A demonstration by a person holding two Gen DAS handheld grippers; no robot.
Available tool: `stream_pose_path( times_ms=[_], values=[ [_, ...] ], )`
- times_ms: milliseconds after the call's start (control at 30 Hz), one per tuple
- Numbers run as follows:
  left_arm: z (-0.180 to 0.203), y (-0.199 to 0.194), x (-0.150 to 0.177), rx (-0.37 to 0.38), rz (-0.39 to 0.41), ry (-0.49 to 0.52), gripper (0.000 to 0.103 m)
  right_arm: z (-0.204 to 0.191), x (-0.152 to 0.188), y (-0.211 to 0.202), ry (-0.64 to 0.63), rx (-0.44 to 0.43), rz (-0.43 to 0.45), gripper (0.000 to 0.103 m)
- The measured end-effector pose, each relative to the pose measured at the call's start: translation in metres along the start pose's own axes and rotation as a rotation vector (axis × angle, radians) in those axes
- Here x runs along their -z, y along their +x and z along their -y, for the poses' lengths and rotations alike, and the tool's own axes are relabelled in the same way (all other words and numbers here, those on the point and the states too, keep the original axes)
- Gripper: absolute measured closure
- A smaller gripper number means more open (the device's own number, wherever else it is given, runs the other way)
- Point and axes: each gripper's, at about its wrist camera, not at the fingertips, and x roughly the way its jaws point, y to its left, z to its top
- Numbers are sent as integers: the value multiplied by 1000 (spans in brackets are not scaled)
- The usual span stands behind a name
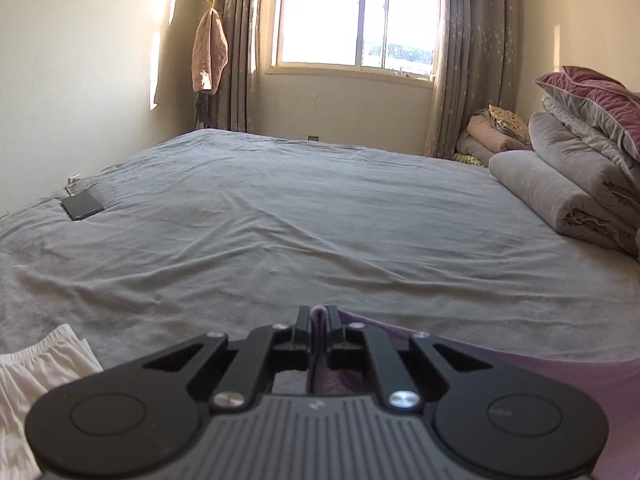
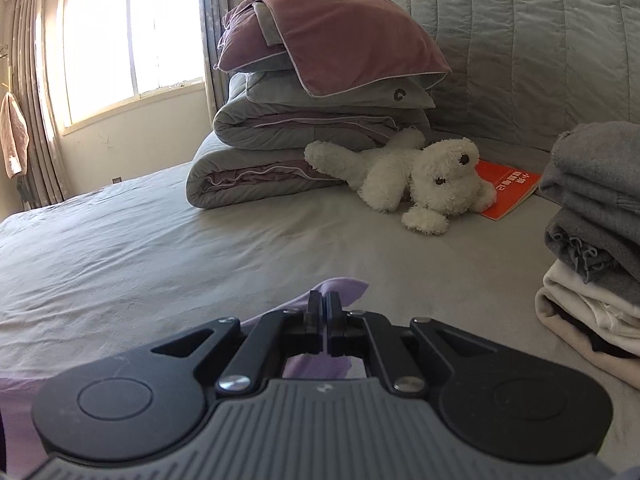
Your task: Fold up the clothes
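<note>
Both hand-held grippers we carry are clamped on one lilac garment (image 1: 540, 376): the left hand-held gripper (image 1: 319, 314) has a fold of it pinched between nearly closed fingers, and the right hand-held gripper (image 2: 324, 300) pinches another edge, a lilac corner (image 2: 344, 286) poking past its tips.

Ahead of the left one the grey bed (image 1: 320, 208) lies open and wrinkled as far as the window wall. A dark phone (image 1: 82, 206) sits near the bed's left edge, a white garment (image 1: 36, 368) lies at lower left, and stacked quilts (image 1: 580, 168) crowd the right side.

Ahead of the right one we have a bare stretch of sheet before a white plush toy (image 2: 412, 176), an orange book (image 2: 508, 190) partly under it, and the quilt pile. Folded clothes (image 2: 596, 232) stand close on the right, cut off by the frame.

Most of the lilac cloth hangs below the gripper bodies, so we cannot make out its shape.
</note>
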Motion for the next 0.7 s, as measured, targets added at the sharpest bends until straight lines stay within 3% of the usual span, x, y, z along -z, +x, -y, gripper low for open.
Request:
stream_pose_path(
  times_ms=[267, 533, 700],
  values=[
    [-7, 26, -5, -21, -2, -34, 97, -9, -13, 13, 18, 51, 79, 100],
    [-8, 60, 9, -56, -103, -37, 96, -17, 2, 59, -1, 57, -52, 100],
    [-7, 61, 10, -61, -88, -44, 96, -21, -6, 51, -19, 37, -3, 100]
  ],
)
